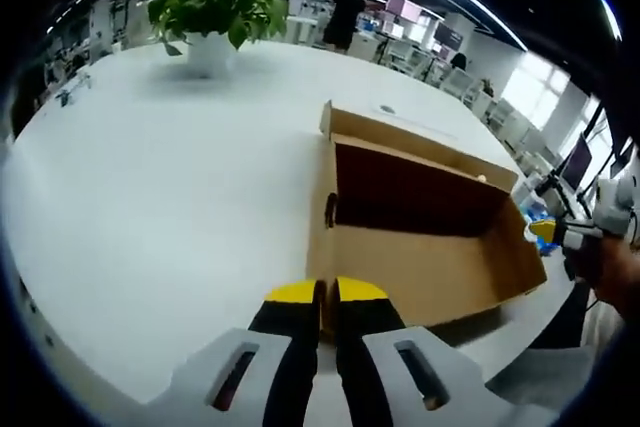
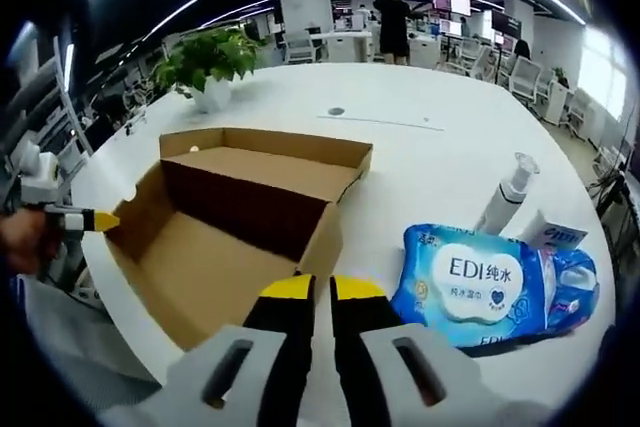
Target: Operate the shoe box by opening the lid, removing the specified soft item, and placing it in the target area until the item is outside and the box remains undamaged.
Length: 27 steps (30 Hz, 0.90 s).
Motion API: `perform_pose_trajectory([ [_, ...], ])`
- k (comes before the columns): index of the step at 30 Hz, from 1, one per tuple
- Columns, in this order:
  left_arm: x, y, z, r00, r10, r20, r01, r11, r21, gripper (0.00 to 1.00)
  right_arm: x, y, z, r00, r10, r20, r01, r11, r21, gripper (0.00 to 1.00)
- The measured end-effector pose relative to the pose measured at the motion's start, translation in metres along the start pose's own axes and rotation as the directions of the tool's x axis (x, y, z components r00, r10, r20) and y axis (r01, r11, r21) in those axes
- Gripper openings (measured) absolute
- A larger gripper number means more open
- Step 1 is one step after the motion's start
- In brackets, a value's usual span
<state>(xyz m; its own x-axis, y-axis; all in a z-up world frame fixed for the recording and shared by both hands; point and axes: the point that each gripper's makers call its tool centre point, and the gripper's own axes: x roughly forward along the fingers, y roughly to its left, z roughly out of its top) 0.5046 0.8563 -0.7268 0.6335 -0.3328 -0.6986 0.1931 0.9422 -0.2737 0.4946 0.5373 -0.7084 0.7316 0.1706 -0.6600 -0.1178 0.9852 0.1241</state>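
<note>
We list one shoe box point(image 2: 245, 222), lid open, on the white table point(image 2: 420, 147); wipes pack point(image 2: 490, 287) lies outside, just right. Left gripper point(image 1: 327, 292) and right gripper point(image 2: 312, 289): jaws closed, empty.

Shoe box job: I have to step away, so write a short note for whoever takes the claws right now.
Left claw: shut, on the box's near corner edge, it seems.
Right claw: shut, holding nothing, at the box's near edge.
Shoe box: lid open, lying flat on the white table; inside looks empty.
Blue wipes pack: on the table right of the box, already outside.
Left: confirm the pack sits in the target area; release the box.
</note>
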Motion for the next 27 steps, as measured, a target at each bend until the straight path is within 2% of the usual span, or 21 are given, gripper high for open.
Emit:
perform_pose_trajectory([
  [3,0.0,0.0,0.0,1.0,0.005,-0.001,-0.005,1.0,-0.009,0.01,0.006,-0.009,0.015,1.0,-0.013,0.018,0.012,1.0,0.011,0.05],
  [8,0.0,-0.001,-0.001,1.0,0.01,-0.003,-0.01,1.0,-0.018,0.0,0.018,-0.03,0.056,0.997,-0.041,0.066,0.038,0.998,0.04,0.06],
  [13,-0.001,-0.004,-0.003,1.0,0.011,-0.008,-0.011,1.0,-0.024,0.01,0.035,-0.038,0.087,0.996,-0.038,0.083,0.037,0.999,0.012,0.07],
  [17,-0.002,-0.005,-0.004,1.0,0.013,-0.006,-0.014,1.0,-0.028,0.01,0.057,-0.046,0.097,0.998,-0.04,0.044,0.041,0.999,-0.022,0.08],
  [20,-0.002,-0.005,-0.004,1.0,0.016,-0.005,-0.016,0.999,-0.033,0.01,0.07,-0.049,0.098,0.999,-0.037,0.006,0.037,0.999,-0.026,0.08],
  [22,-0.002,-0.004,-0.004,1.0,0.017,-0.006,-0.017,0.999,-0.037,0.01,0.077,-0.045,0.101,1.0,-0.017,-0.003,0.017,0.999,-0.027,0.08],
  [27,-0.002,-0.004,-0.004,1.0,0.019,-0.004,-0.019,0.999,-0.043,0.01,0.09,-0.046,0.094,0.999,-0.017,-0.049,0.015,0.999,-0.049,0.08],
])
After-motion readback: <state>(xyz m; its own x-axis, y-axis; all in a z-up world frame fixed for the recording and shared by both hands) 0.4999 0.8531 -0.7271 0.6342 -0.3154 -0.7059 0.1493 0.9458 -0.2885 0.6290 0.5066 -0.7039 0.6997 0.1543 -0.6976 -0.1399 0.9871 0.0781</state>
